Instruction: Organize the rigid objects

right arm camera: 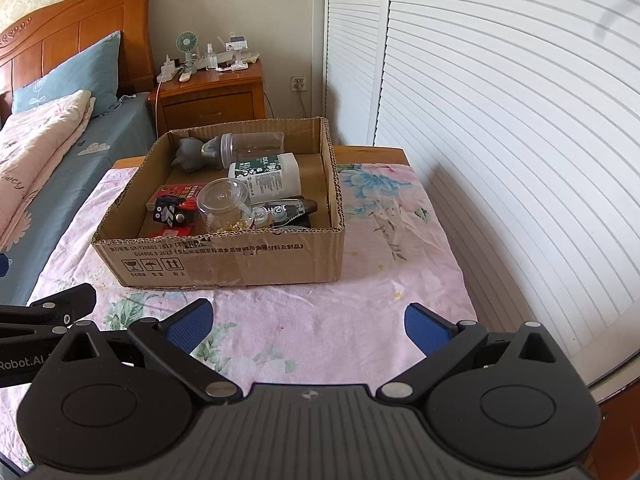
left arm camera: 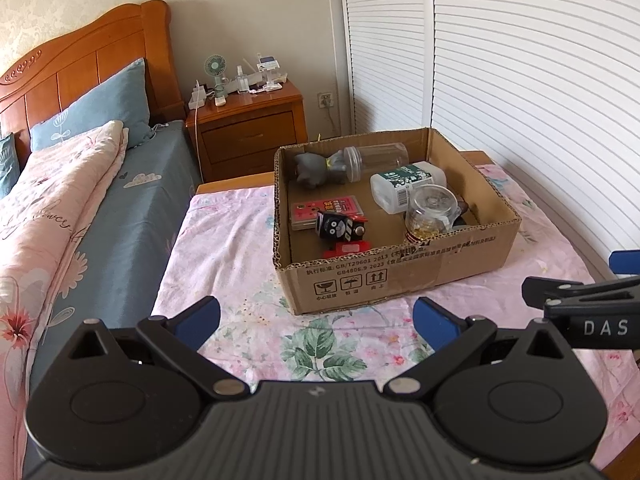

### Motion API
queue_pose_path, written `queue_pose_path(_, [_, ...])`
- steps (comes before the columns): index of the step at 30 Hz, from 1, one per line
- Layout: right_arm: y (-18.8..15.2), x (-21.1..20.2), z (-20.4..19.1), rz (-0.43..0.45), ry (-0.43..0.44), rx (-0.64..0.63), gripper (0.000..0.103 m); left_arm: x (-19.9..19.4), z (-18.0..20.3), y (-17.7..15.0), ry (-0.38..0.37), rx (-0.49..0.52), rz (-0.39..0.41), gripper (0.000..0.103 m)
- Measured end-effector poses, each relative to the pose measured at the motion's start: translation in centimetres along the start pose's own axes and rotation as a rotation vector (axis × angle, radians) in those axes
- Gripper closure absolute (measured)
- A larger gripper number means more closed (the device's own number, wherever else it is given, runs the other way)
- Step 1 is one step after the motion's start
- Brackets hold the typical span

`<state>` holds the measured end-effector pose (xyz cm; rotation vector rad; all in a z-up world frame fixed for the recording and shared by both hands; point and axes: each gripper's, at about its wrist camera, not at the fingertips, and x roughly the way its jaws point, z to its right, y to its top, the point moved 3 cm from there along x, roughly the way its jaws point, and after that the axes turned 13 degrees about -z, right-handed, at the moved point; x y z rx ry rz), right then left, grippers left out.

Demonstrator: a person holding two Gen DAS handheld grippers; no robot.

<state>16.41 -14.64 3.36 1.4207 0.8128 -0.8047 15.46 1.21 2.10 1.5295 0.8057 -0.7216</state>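
Ahead of your two empty, wide-open claws, left claw point(left arm camera: 316, 322) and right claw point(right arm camera: 308, 326): cardboard box point(right arm camera: 240, 264) with jars, perhaps toys.

An open cardboard box point(left arm camera: 400, 276) sits on a surface spread with a pink floral cloth point(left arm camera: 240, 248) and holds all the items. At the back lie a grey figurine point(left arm camera: 316, 168) and a clear empty jar point(left arm camera: 378, 160) on its side. A white bottle with a green label point(left arm camera: 406, 186) lies beside an upright clear jar point(left arm camera: 430, 212) of yellow bits. A red card pack point(left arm camera: 326, 214) and a black-and-red toy point(left arm camera: 340, 230) lie at left.
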Motion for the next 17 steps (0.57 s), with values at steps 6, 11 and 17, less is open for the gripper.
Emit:
queue_pose_path(6, [-0.10,-0.02,0.01,-0.001,-0.002,-0.002,0.000,0.01,-0.02,0.00,0.000,0.000,0.000,0.001])
queue_pose_path(11, [-0.21,-0.07,-0.09,0.000,-0.002,-0.006,0.000,-0.05,0.04,0.00,-0.001,-0.002,0.001,0.001])
queue_pose_path(17, [-0.23,-0.13,-0.10,0.000,-0.003,-0.006,0.000,-0.15,0.05,-0.06,-0.006,-0.002,0.001,0.001])
